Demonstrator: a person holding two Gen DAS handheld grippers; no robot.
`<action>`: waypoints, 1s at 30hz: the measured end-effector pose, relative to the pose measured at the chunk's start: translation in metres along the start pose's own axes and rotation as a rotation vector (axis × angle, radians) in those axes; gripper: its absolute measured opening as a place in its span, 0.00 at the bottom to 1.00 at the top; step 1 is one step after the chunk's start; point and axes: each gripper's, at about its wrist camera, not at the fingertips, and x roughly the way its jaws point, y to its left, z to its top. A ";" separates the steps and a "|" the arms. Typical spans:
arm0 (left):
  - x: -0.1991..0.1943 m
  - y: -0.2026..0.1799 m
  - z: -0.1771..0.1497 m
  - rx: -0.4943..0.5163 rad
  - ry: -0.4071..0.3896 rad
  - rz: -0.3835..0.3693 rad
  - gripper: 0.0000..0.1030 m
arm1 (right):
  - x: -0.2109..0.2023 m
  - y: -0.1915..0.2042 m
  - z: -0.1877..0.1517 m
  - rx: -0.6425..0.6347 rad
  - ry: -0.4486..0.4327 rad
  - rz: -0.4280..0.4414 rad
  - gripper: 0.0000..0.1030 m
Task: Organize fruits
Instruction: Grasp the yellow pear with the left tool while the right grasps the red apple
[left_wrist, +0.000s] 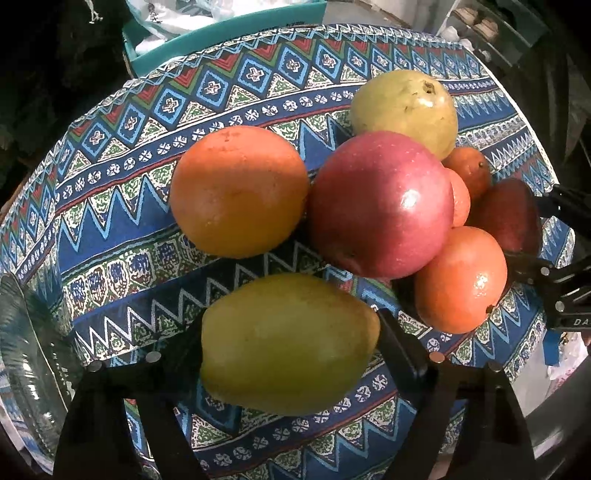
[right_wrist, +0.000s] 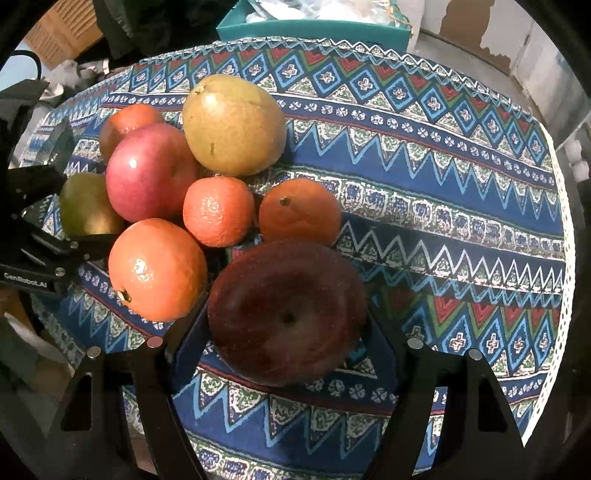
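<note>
A: Left gripper (left_wrist: 290, 347) is down over the patterned cloth (left_wrist: 122, 221), and there's a green-yellow mango (left_wrist: 288, 343) right between its fingers, one finger against each side of the fruit

B: So it's clamped on that mango, jaws set fairly wide for it. Beyond the tips sit a big orange (left_wrist: 238, 190) and a red apple (left_wrist: 380, 203), side by side, touching

A: Right gripper (right_wrist: 286, 314) now: a dark red apple (right_wrist: 286, 314) sits between its fingers, stem hollow up. The fingers hug both flanks, so I'd call that a grip too

B: And to the left of that tool the pile crowds close: an orange (right_wrist: 157, 269) beside its left finger, a small mandarin (right_wrist: 218, 210) and another (right_wrist: 299, 210) ahead of the tips, a second mango (right_wrist: 232, 125) further out

A: Far side of the table, a teal box (right_wrist: 310, 31)
</note>
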 end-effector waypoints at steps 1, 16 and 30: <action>0.000 0.001 0.000 -0.005 -0.003 -0.008 0.84 | -0.001 -0.001 0.000 0.003 -0.004 -0.013 0.73; -0.049 0.020 -0.010 -0.045 -0.114 -0.029 0.84 | -0.061 0.002 -0.007 0.051 -0.170 -0.030 0.73; -0.129 0.021 -0.028 -0.049 -0.294 -0.024 0.84 | -0.128 0.031 0.006 0.034 -0.354 -0.023 0.73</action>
